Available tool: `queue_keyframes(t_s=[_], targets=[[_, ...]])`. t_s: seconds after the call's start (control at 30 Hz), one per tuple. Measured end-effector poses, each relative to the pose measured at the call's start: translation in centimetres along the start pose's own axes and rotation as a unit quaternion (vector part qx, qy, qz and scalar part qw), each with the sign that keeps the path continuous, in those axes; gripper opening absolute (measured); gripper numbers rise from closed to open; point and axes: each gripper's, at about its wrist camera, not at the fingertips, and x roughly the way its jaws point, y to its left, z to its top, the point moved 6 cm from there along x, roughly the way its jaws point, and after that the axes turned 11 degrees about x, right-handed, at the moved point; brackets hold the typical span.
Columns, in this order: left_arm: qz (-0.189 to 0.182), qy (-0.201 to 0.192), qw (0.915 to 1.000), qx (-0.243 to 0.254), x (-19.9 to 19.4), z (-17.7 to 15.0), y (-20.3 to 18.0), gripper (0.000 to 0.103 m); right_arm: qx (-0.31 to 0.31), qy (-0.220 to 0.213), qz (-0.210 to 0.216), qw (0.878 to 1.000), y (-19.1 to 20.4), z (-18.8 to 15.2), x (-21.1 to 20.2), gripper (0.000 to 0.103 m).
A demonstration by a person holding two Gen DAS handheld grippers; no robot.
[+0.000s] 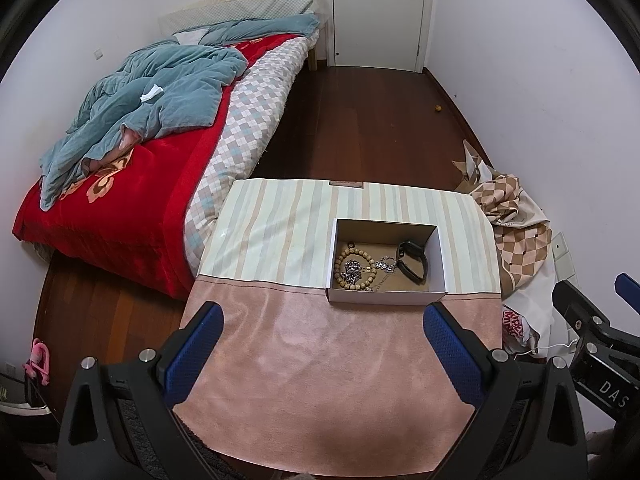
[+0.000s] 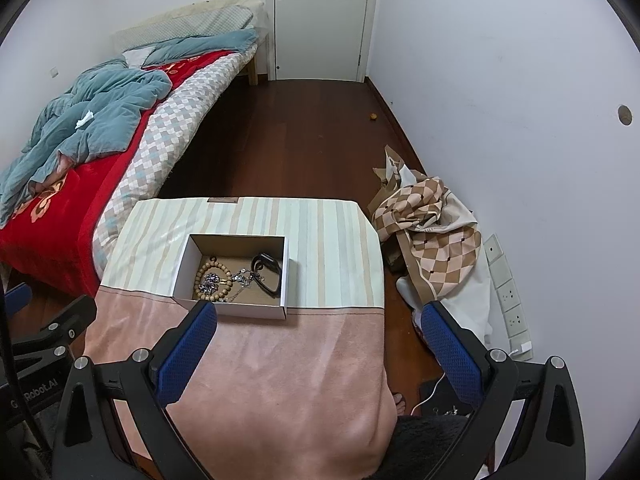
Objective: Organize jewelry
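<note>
A white cardboard box (image 1: 439,256) stands on the cloth-covered table (image 1: 320,360). It also shows in the right wrist view (image 2: 184,268). Inside lie a wooden bead bracelet (image 1: 345,257), a silver chain (image 1: 353,269) and a black wristband (image 1: 412,261). The same bead bracelet (image 2: 208,268), chain (image 2: 210,282) and wristband (image 2: 266,274) show in the right wrist view. My left gripper (image 1: 322,316) is open and empty, just in front of the box. My right gripper (image 2: 320,316) is open and empty, to the right of the box's front edge.
A bed (image 1: 120,184) with a red blanket and teal quilt lies left of the table. A checked cloth heap (image 2: 432,220) lies on the wooden floor at the right by wall sockets (image 2: 508,292). A white door (image 1: 378,12) is at the back.
</note>
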Motion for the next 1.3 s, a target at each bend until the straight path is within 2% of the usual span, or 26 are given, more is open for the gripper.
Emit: queue_keyframes(t_s=[1.3], targets=[[-0.001,-0.004,1.0000,-0.001,-0.58,0.37,-0.17,0.102,-0.001,0.000,0.003,1.000,-0.28,0.18,-0.07,0.103]])
